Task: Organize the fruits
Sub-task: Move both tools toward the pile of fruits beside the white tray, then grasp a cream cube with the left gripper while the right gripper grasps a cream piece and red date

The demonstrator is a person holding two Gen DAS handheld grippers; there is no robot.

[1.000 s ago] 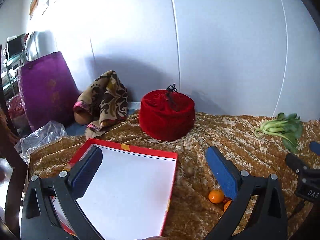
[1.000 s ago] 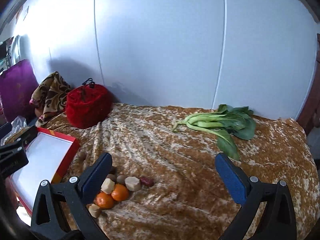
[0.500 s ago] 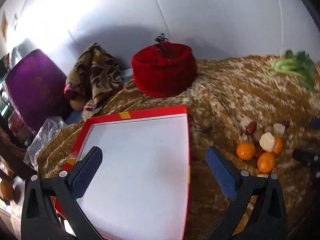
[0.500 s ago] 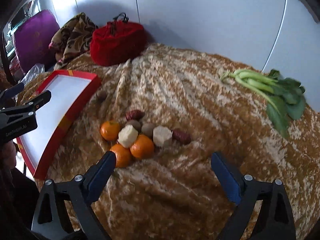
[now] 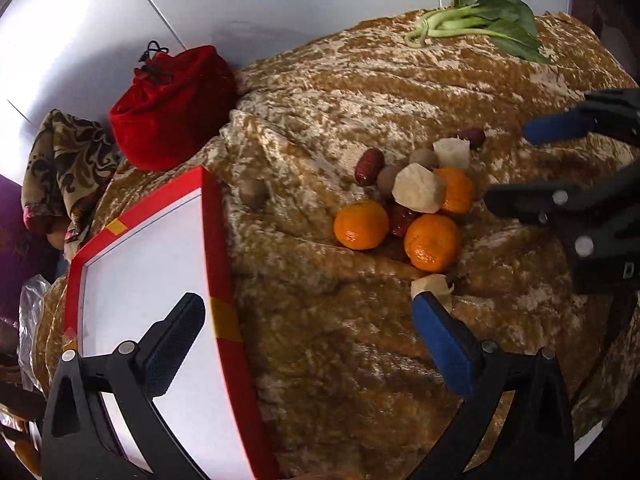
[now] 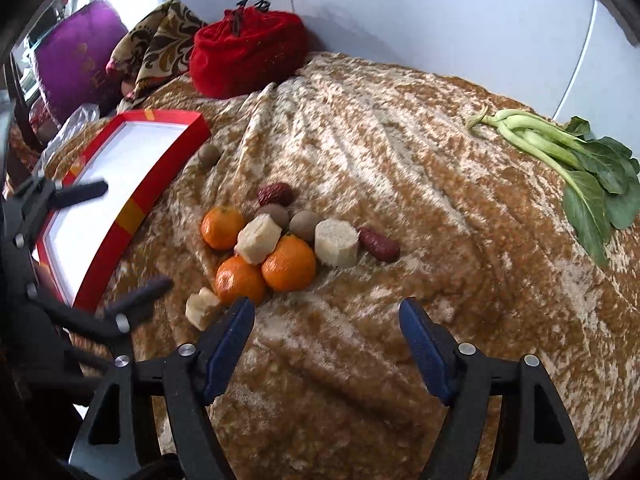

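On the wrinkled cloth, beside the red tray: oranges, pale chunks, dates, heaped touching. Right tongs closing, empty, short of the heap. Left tongs wide, empty, astride the tray rim. Risks: nudging one orange and scattering the rest downslope; snagging cloth instead of fruit.

Pale panelled wall behind a table draped in mottled brown cloth
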